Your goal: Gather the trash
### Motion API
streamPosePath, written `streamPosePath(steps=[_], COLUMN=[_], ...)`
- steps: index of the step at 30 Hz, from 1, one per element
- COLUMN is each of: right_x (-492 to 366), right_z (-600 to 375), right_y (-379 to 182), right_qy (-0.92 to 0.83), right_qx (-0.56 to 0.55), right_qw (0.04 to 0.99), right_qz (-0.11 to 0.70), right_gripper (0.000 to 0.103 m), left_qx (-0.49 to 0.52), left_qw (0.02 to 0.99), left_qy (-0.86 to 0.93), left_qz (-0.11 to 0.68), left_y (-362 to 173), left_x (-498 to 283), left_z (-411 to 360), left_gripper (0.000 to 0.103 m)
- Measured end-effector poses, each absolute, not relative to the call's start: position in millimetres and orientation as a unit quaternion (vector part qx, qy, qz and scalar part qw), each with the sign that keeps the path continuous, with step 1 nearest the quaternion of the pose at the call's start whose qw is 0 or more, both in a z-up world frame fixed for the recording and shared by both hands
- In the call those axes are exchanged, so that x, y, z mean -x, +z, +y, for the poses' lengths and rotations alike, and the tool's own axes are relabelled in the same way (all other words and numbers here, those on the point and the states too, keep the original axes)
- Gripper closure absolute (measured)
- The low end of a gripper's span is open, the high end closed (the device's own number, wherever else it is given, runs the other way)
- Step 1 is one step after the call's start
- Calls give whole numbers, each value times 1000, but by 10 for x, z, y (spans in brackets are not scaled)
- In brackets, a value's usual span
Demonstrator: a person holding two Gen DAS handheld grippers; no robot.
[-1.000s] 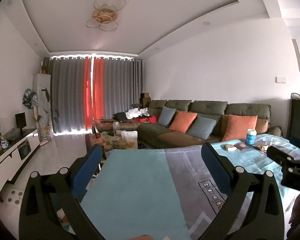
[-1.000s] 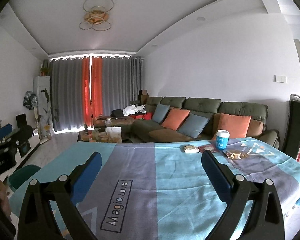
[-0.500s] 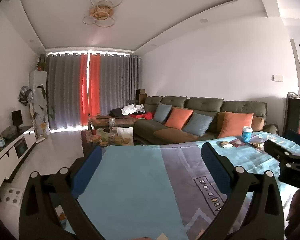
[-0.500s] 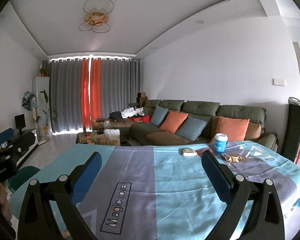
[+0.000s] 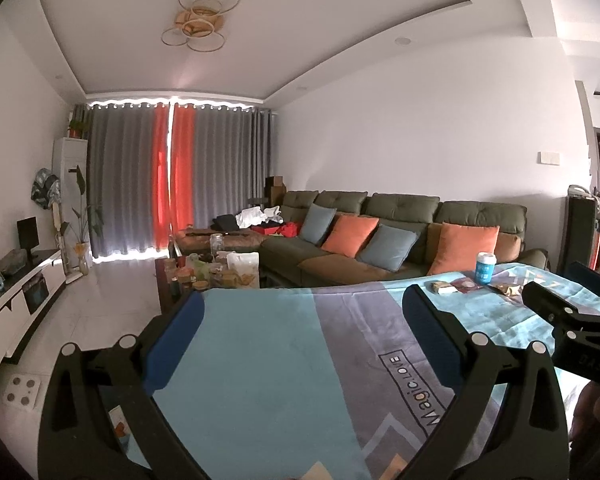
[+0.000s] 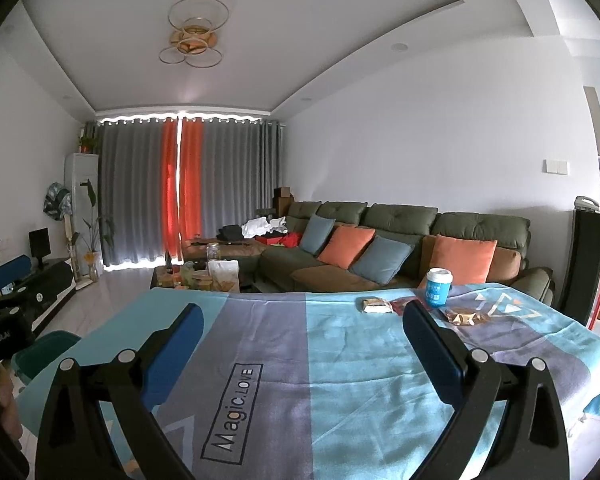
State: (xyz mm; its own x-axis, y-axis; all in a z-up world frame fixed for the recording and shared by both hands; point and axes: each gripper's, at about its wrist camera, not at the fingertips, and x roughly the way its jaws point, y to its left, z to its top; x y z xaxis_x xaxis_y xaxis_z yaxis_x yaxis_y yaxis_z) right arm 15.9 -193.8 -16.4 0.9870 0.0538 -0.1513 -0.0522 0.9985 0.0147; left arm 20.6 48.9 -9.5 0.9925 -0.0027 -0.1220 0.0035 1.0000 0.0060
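At the far right end of the blanket-covered tabletop (image 6: 340,360), crumpled snack wrappers (image 6: 462,315) lie beside a blue-and-white paper cup (image 6: 438,287). Both the left gripper (image 5: 304,344) and right gripper (image 6: 300,344) are held wide and empty; the wrappers are best approached low, one at a time.

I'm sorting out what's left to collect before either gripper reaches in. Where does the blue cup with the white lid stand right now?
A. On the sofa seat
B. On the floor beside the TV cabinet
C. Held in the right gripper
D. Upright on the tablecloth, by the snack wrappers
D: the blue cup stands upright on the tablecloth by the snack wrappers; the right gripper is open and empty.
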Motion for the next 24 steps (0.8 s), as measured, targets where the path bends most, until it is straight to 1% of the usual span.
streamPosePath(steps=[18, 24], right_x=[-215, -381], right_z=[-1995, -2272], right_y=[-216, -206], right_qy=[18, -9], right_qx=[-11, -17], right_qw=[995, 995], right_qz=[96, 103], right_gripper=[7, 7], left_qx=[-13, -28], left_qw=[998, 995], left_qy=[2, 5], left_qz=[65, 92], left_y=[-118, -102], left_x=[-233, -502], left_z=[438, 494], left_gripper=[5, 5])
